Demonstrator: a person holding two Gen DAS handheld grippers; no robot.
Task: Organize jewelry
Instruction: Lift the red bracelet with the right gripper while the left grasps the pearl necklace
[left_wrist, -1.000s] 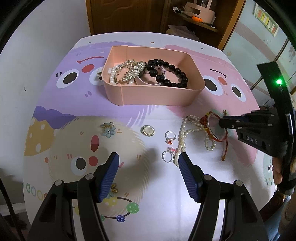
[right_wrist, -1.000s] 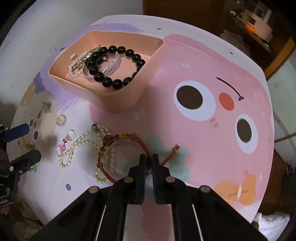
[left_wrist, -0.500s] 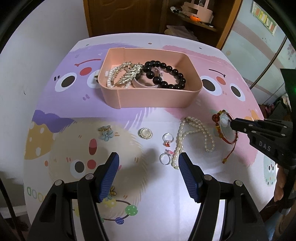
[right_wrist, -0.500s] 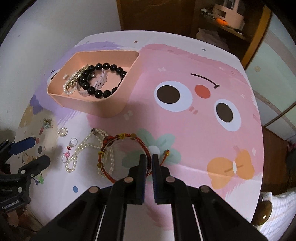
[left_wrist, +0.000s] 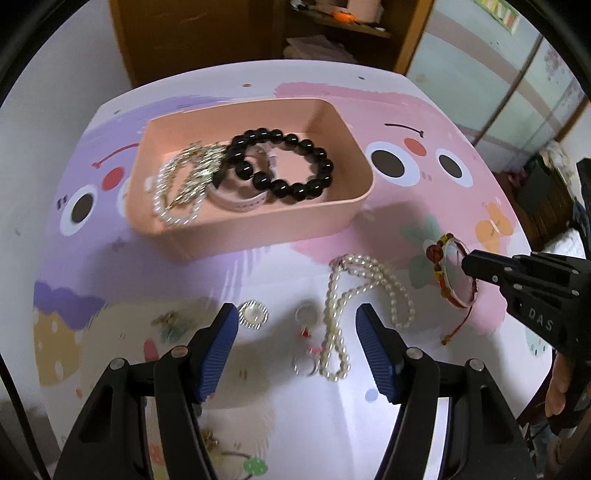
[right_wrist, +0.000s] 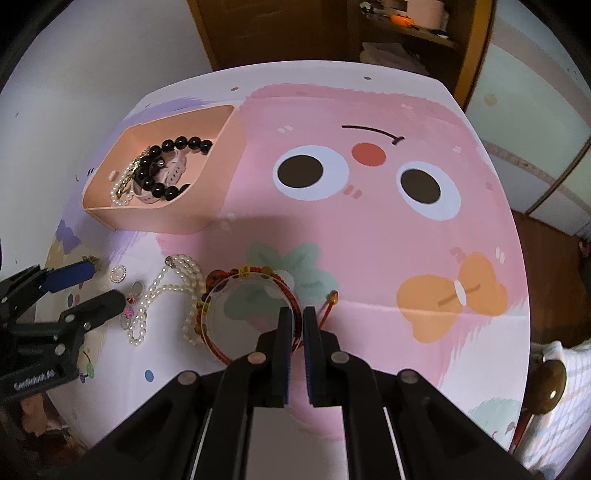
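Observation:
My right gripper (right_wrist: 298, 314) is shut on a red cord bracelet (right_wrist: 221, 284) and holds it lifted above the table, right of the pearl necklace (right_wrist: 162, 284). It also shows in the left wrist view (left_wrist: 448, 275). The pink tray (left_wrist: 258, 229) holds a black bead bracelet (left_wrist: 295, 170), a pink watch band and pearl and gold chains. My left gripper (left_wrist: 297, 332) is open and empty, low over the pearl necklace (left_wrist: 340, 306), two rings (left_wrist: 306, 314) and a round brooch (left_wrist: 253, 314).
The table carries a cartoon-face mat (right_wrist: 369, 206). A small flower earring (left_wrist: 170, 321) lies left of the brooch. More beads lie near the front edge (left_wrist: 255, 463). A wooden cabinet (left_wrist: 207, 33) stands behind the table.
My right gripper has lifted the red bracelet off the table and drawn it right, away from the pearls. My left gripper has moved forward, towards the rings and the tray.

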